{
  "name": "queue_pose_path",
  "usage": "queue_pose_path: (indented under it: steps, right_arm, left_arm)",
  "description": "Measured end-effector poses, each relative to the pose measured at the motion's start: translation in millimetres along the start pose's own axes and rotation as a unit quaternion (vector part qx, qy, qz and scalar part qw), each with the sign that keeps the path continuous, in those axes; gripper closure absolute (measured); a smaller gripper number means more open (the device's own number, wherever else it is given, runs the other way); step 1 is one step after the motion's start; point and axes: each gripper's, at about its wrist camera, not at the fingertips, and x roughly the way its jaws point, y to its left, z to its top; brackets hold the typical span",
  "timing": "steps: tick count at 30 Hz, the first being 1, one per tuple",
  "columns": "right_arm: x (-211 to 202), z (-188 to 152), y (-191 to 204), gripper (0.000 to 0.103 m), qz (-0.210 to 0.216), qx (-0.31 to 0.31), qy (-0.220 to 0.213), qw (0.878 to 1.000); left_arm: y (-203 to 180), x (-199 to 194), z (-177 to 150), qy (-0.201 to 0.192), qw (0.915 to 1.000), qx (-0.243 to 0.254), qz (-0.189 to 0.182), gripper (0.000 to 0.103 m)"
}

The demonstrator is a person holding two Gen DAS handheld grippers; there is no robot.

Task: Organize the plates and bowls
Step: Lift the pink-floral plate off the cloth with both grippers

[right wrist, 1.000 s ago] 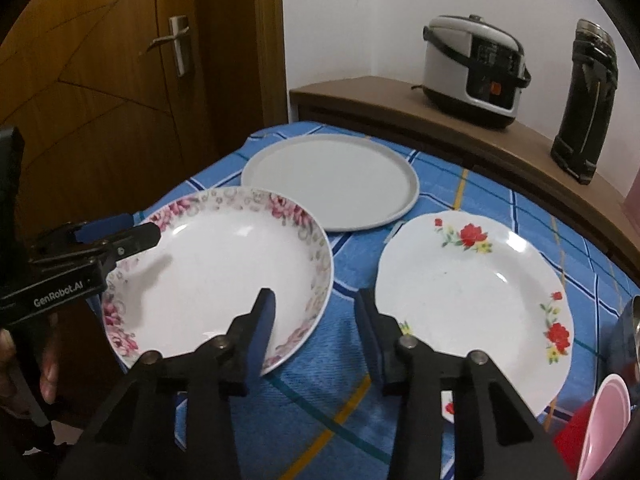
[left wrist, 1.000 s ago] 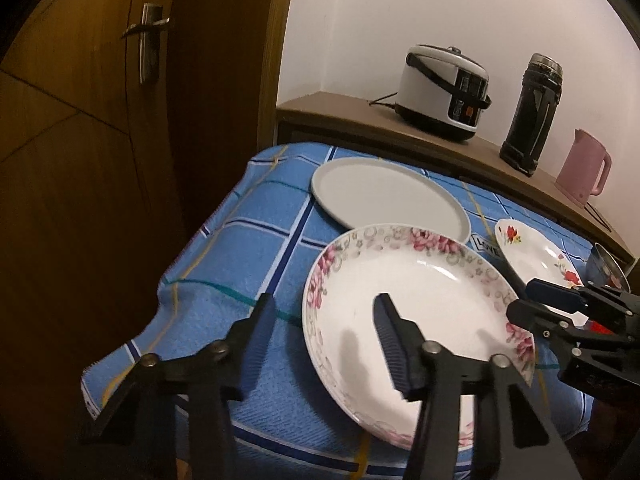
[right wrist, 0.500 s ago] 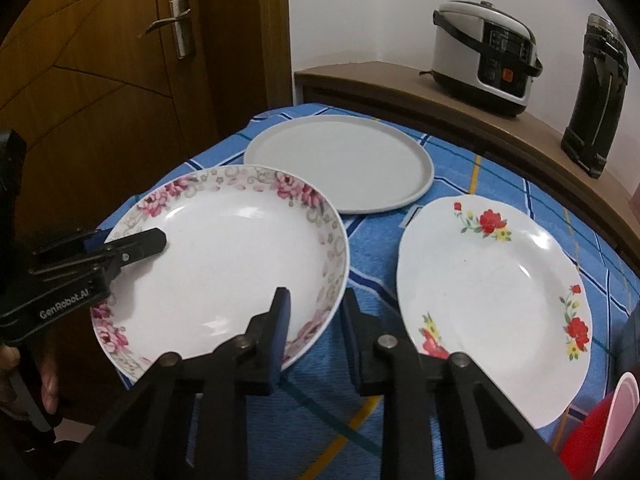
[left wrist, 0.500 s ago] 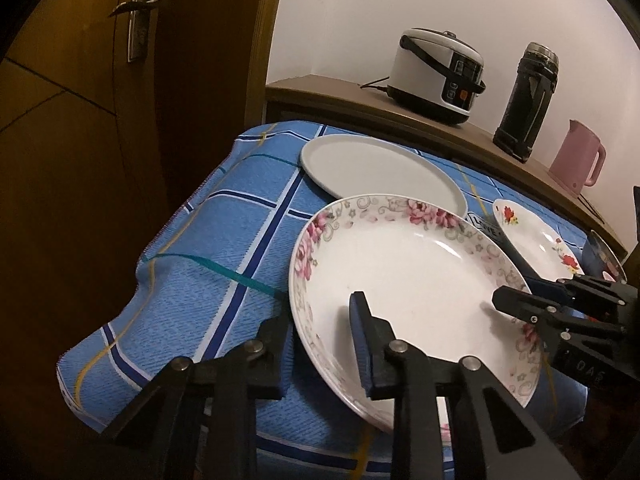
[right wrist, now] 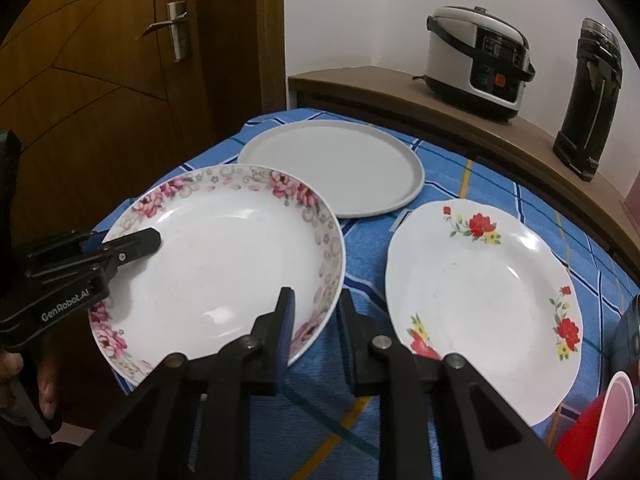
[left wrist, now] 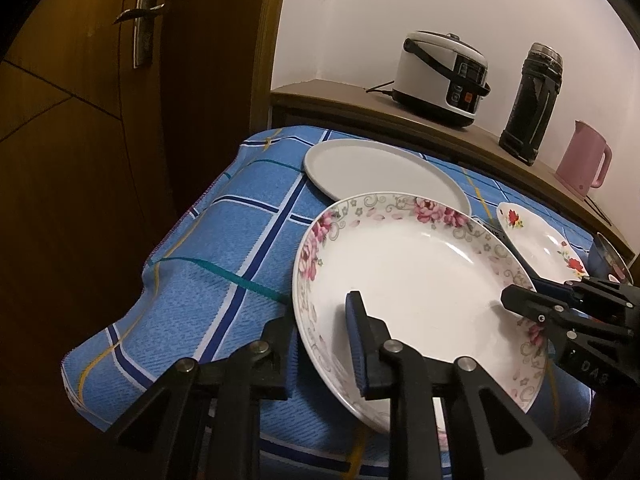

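Observation:
A deep white plate with pink flowers (left wrist: 420,272) (right wrist: 224,264) sits at the near left of the blue checked cloth, its far rim over the edge of a flat grey plate (left wrist: 376,168) (right wrist: 332,164). My left gripper (left wrist: 320,312) (right wrist: 132,242) is shut on its left rim. My right gripper (right wrist: 316,308) (left wrist: 520,290) is closing on the opposite rim, which lies pinched between its pads. A white plate with red flowers (right wrist: 480,288) (left wrist: 536,240) lies to the right.
A rice cooker (left wrist: 440,76), a black flask (left wrist: 532,100) and a pink kettle (left wrist: 584,160) stand on the wooden shelf behind. A red and pink cup (right wrist: 608,420) sits at the near right. The cloth drops off at the left beside a wooden door (right wrist: 100,80).
Both grippers went from open to clamped on opposite rims of the pink-flowered plate. The left one slid forward over the rim, and the plate's near side has lifted a little.

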Motion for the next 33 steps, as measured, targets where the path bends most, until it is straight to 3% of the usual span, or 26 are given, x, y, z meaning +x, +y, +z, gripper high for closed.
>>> queue_pose_path:
  steps: [33]
  right_arm:
    - [-14.5,6.9,-6.5,0.083,-0.008,0.016,-0.043,0.999]
  left_arm:
    - [-11.2,-7.4,23.5,-0.031,0.9995,0.005,0.005,0.079]
